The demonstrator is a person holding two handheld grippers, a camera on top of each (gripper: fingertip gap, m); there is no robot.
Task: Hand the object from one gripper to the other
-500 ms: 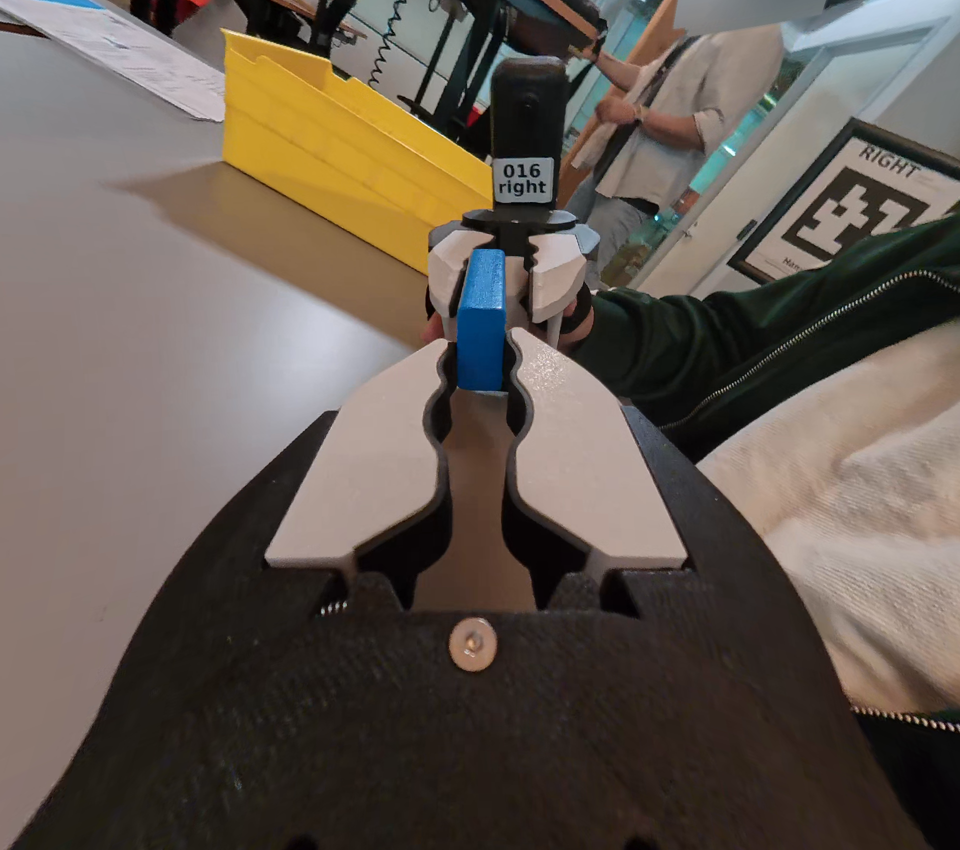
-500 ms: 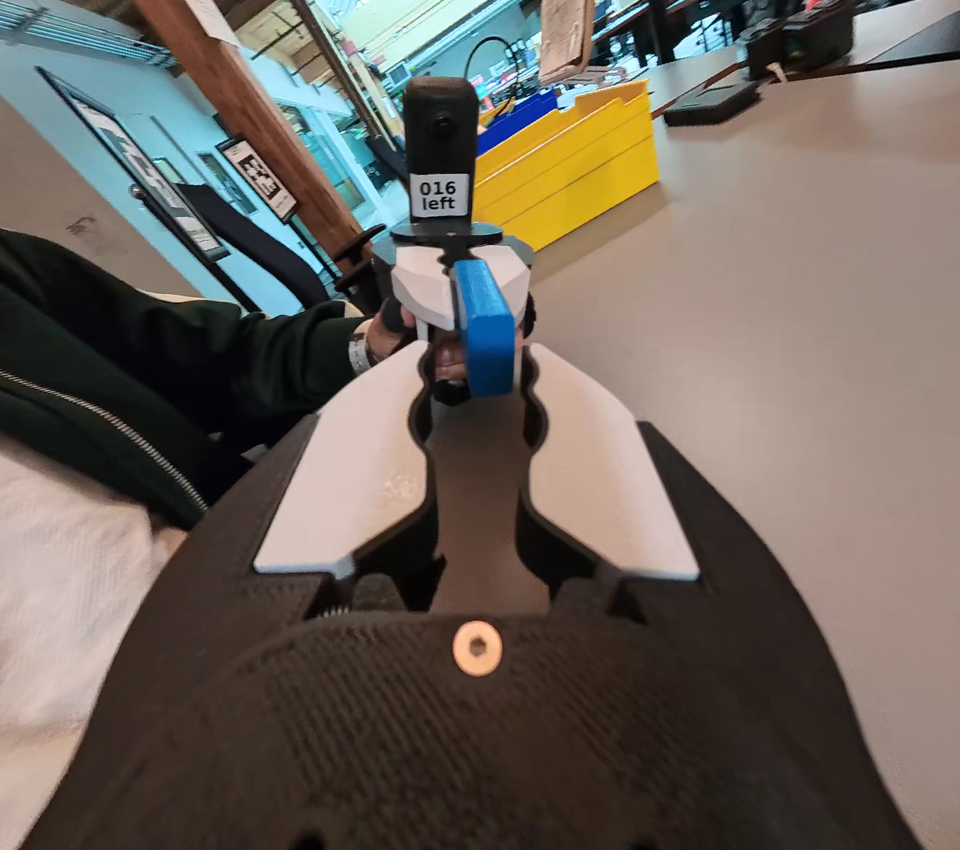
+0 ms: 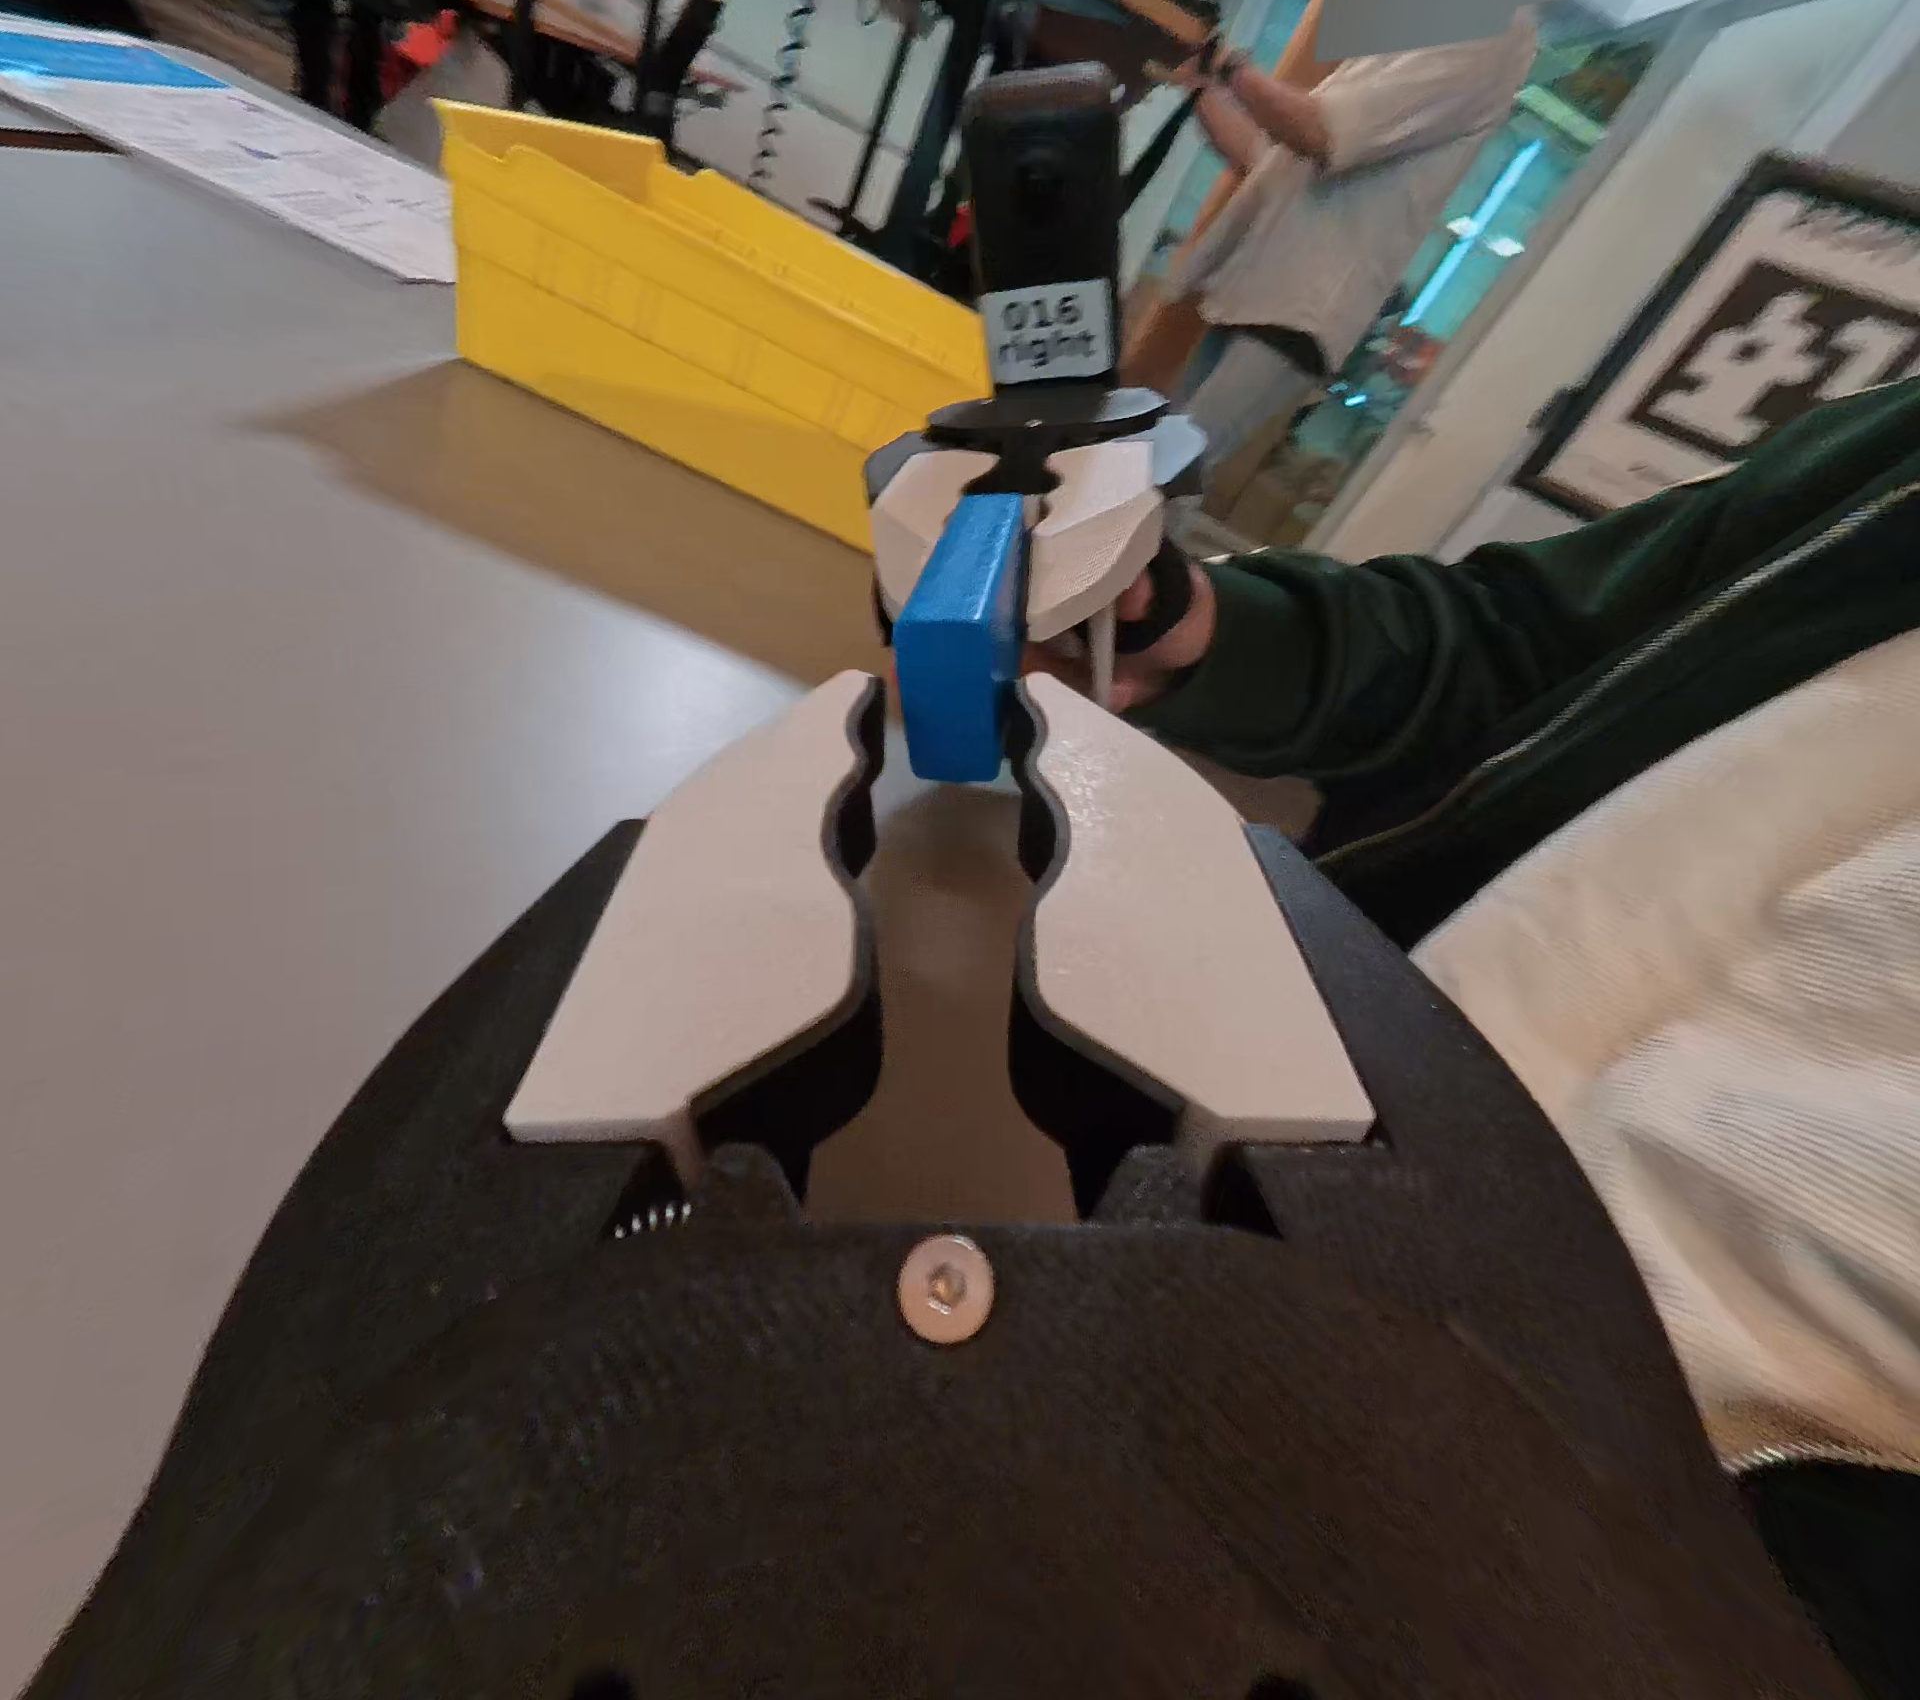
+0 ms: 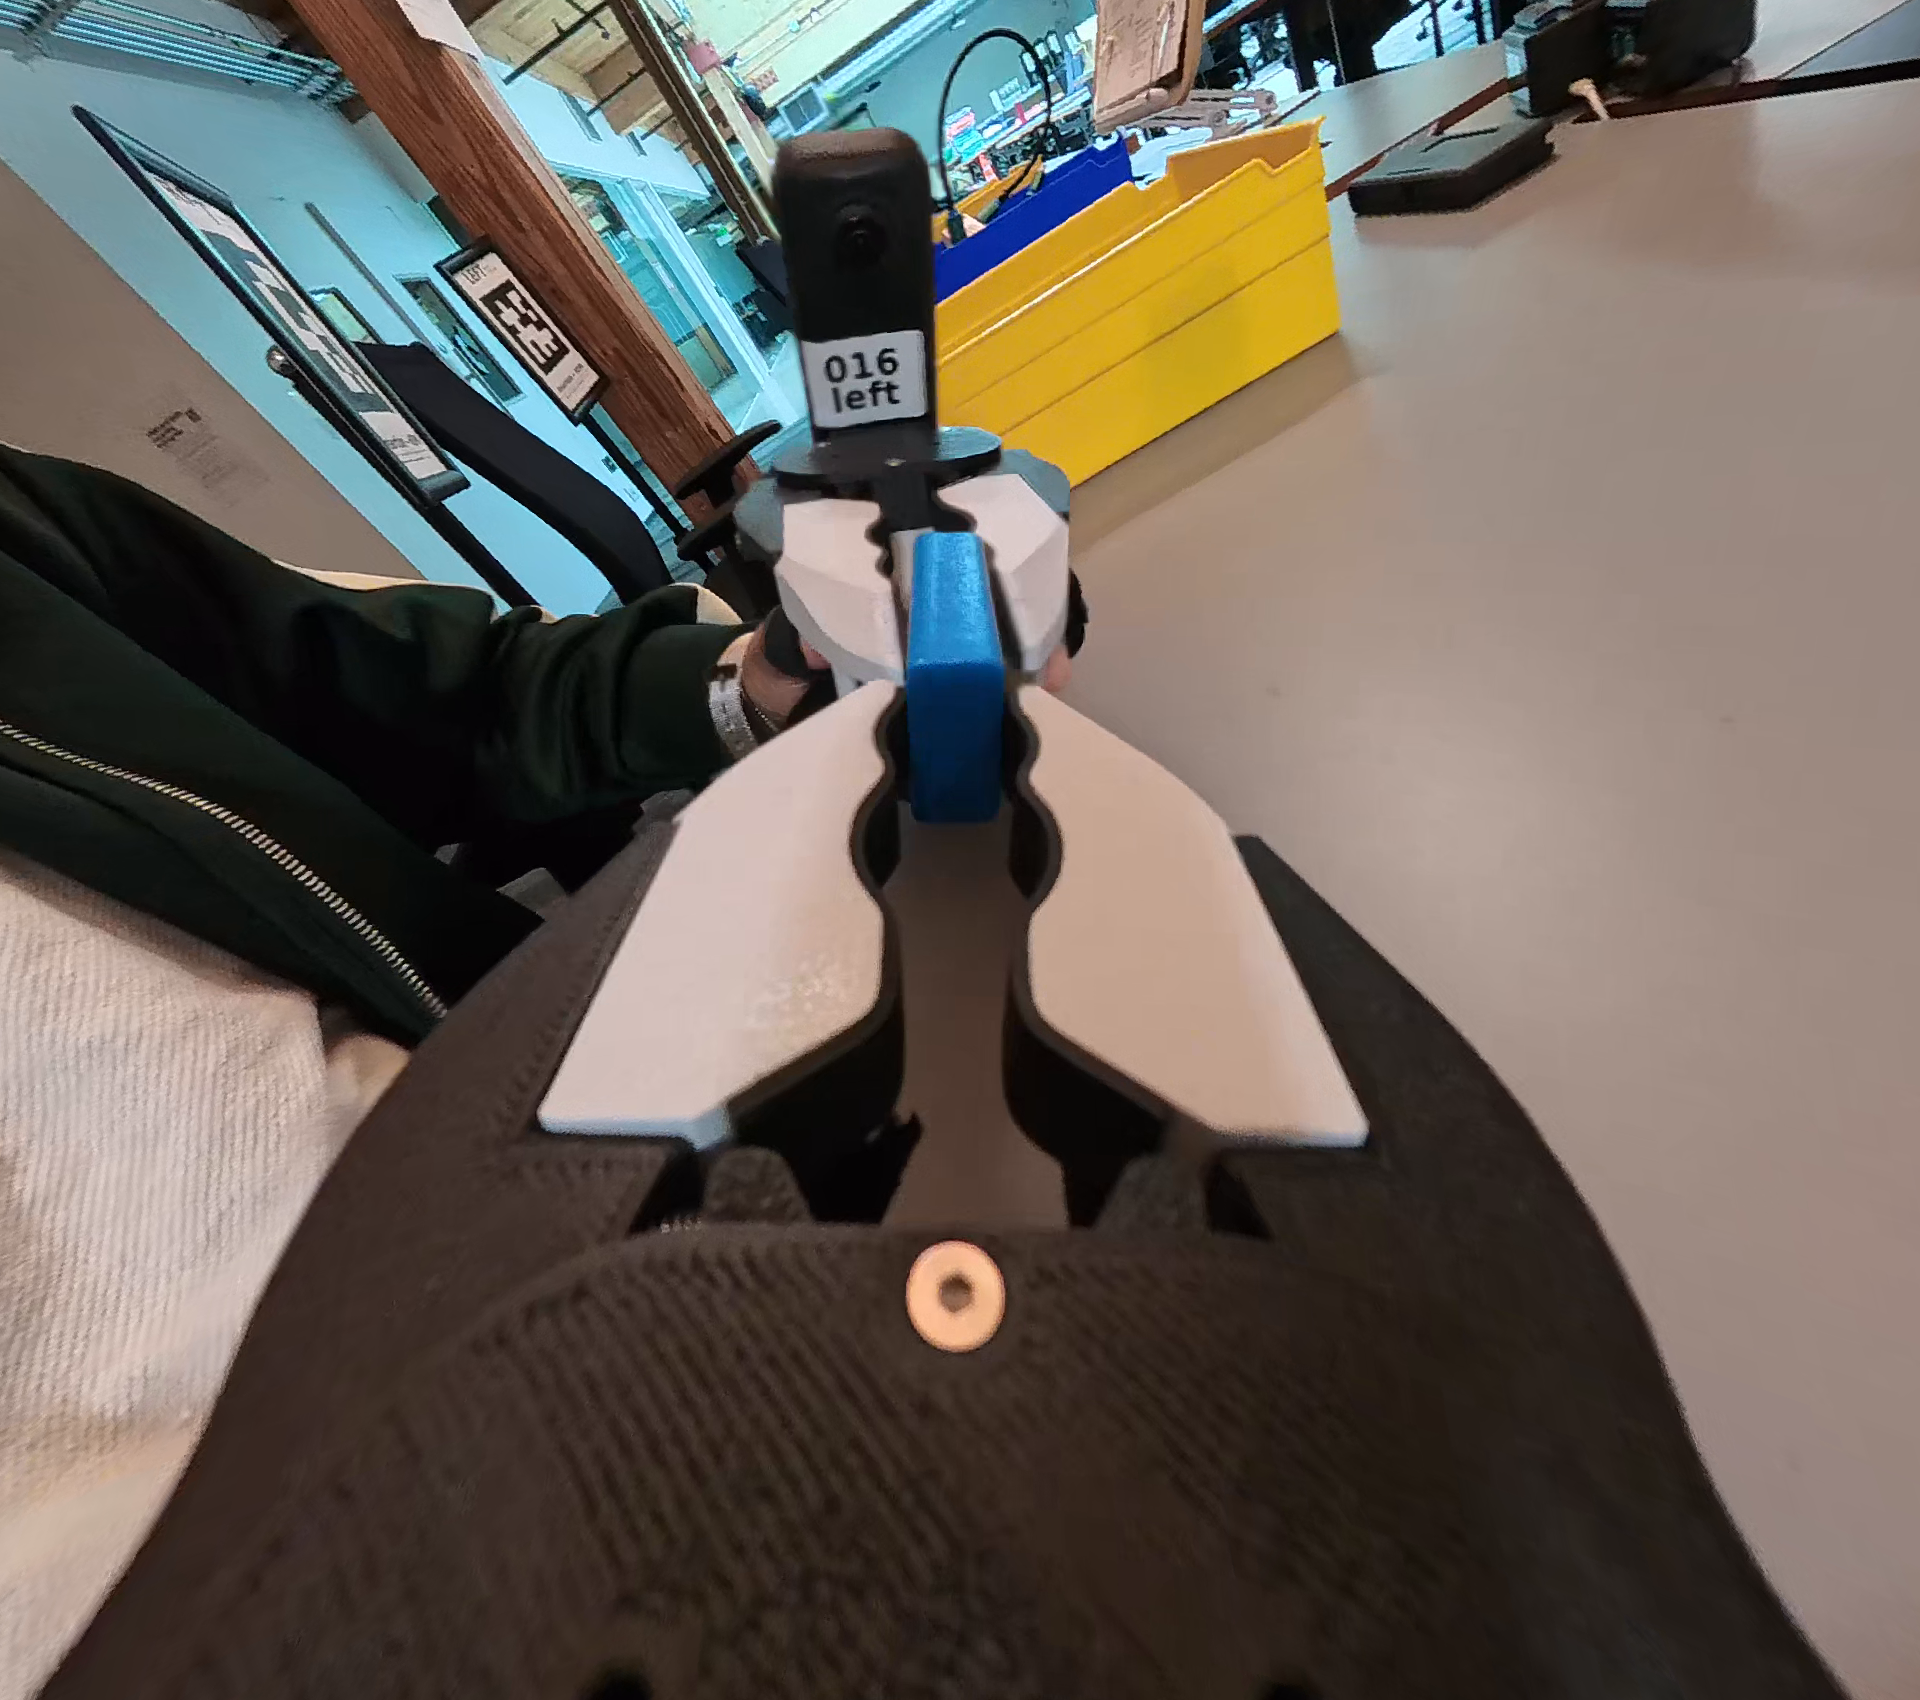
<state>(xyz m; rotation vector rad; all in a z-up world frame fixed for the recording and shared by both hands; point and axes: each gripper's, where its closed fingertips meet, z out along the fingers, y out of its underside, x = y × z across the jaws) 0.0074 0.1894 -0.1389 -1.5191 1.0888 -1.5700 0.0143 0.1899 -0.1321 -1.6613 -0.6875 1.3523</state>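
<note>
Partly hidden: the far end of the small blue rectangular block (image 3: pixel 951 674) sits between the pale fingers of the right gripper (image 4: pixel 954 700), so its full length cannot be read from either view. Motion blur softens the left wrist view, mostly in the background and upper right.

- The hand holding the right gripper is mostly hidden behind that gripper. Only a dark green jacket sleeve (image 3: pixel 1507 663) with a zip runs off the right edge.
- The printed paper sheets (image 3: pixel 260 133) at upper left are cut by the frame.
- The black camera stalk (image 3: pixel 1049 196) above the right gripper carries a white label.

Block: solid matte blue with rounded edges, no markings visible. It is held off the grey table top (image 3: pixel 260 663), just above frame centre, and tilts slightly in the left wrist view.

Tongs:
- Right gripper is clenched on the block, with both wavy inner edges pressed to its sides in the right wrist view.
- Left gripper (image 3: pixel 943 692) is released. A dark gap shows between its left finger and the block. The block lies close against its right finger, but I cannot tell whether they touch.

Also on the table is a yellow plastic storage bin (image 3: pixel 675 300), left of centre and well behind the grippers.
</note>
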